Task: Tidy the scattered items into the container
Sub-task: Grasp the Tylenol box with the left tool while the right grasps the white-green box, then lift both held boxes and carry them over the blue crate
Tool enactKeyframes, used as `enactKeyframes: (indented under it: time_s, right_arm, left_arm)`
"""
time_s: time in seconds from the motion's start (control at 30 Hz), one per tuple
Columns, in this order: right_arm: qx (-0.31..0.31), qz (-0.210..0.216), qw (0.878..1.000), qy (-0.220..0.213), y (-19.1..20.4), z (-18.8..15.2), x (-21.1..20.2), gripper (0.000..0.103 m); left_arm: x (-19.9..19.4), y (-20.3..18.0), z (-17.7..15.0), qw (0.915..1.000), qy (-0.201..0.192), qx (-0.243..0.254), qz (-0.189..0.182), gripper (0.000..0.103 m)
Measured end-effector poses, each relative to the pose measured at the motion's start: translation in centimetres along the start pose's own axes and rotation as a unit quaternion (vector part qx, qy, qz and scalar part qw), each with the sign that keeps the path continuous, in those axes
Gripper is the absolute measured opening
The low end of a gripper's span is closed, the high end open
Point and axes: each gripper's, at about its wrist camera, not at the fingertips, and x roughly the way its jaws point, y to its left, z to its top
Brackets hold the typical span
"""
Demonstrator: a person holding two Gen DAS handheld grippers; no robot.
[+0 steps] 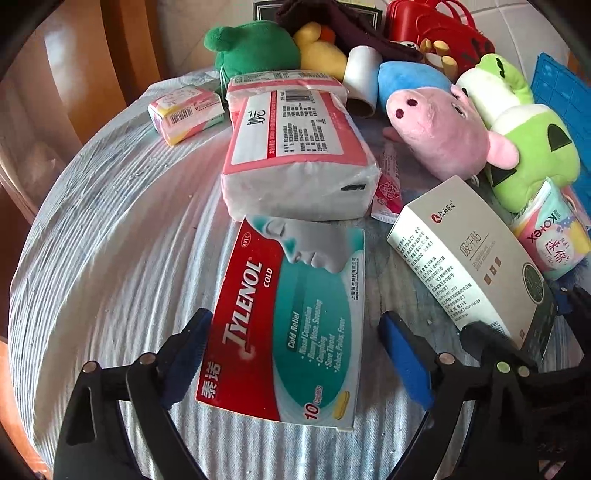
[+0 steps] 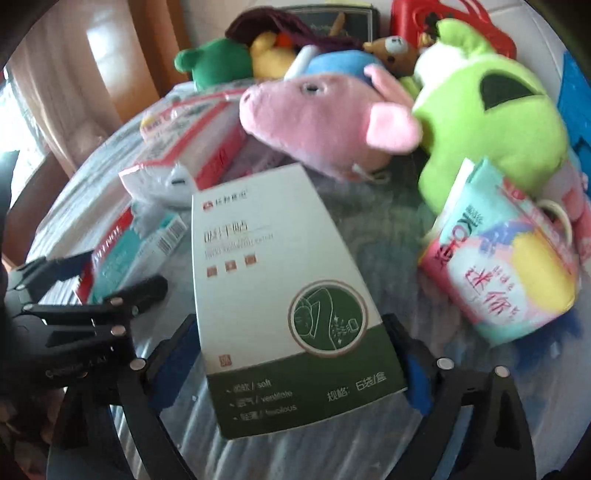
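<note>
My left gripper (image 1: 295, 354) is open around a red and teal Tylenol box (image 1: 291, 325) that lies on the striped cloth; the left pad (image 1: 188, 347) touches its edge, the right pad (image 1: 406, 354) stands clear. My right gripper (image 2: 295, 365) is shut on a white and green box (image 2: 280, 295), its pads on both long sides. That box also shows in the left wrist view (image 1: 469, 262). The left gripper shows at the left of the right wrist view (image 2: 74, 288). A blue crate (image 1: 565, 107) stands at the right edge.
A tissue pack (image 1: 295, 147) lies just beyond the Tylenol box. A pink pig plush (image 1: 443, 133), a green frog plush (image 1: 524, 136), a Kotex pack (image 2: 509, 266), a small pink pack (image 1: 186, 112), a red bag (image 1: 439, 29) and more plush toys crowd the far side.
</note>
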Motion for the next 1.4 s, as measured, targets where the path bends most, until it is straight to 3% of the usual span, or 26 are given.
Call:
enactKeyframes:
  time_s: [0.07, 0.3, 0.43, 0.53, 0.67, 1.07, 1.27, 1.4]
  right_arm:
    - [0.003, -0.008, 1.000, -0.011, -0.1, -0.3, -0.3, 0.095]
    - [0.014, -0.042, 0.999, -0.013, 0.3, -0.3, -1.2, 0.091]
    - [0.038, -0.015, 0.999, -0.022, -0.4, 0.0, -1.5, 0.095]
    - [0.032, -0.023, 0.999, -0.006, 0.2, -0.1, -0.9, 0.083]
    - [0.027, -0.035, 0.999, -0.002, 1.1, -1.1, -1.7, 0.080]
    - [0.022, -0.025, 0.996, -0.085, 3.8, 1.7, -12.0, 0.077]
    - [0.020, -0.053, 0.988, -0.147, 4.3, 3.6, -19.6, 0.077]
    - [0.024, -0.074, 0.980, -0.185, 2.4, 4.2, -24.9, 0.077]
  left_arm:
    - [-0.3, 0.0, -0.3, 1.0000, -0.006, 0.003, -0.003, 0.073]
    - [-1.3, 0.5, -0.4, 1.0000, -0.005, -0.002, 0.000, 0.072]
    - [-1.9, 1.0, -0.2, 0.9999, -0.010, -0.003, 0.003, 0.072]
    - [-1.1, 1.2, -0.6, 0.9998, -0.001, 0.006, 0.018, 0.072]
    - [-2.0, 1.5, -1.5, 0.9997, -0.007, -0.007, 0.021, 0.072]
    - [-12.0, 0.9, 1.0, 0.9959, -0.090, -0.008, -0.003, 0.072]
    - [-18.3, -2.5, 3.4, 0.9889, -0.146, 0.000, -0.027, 0.072]
    - [-22.5, -6.3, 4.9, 0.9815, -0.185, 0.014, -0.046, 0.072]
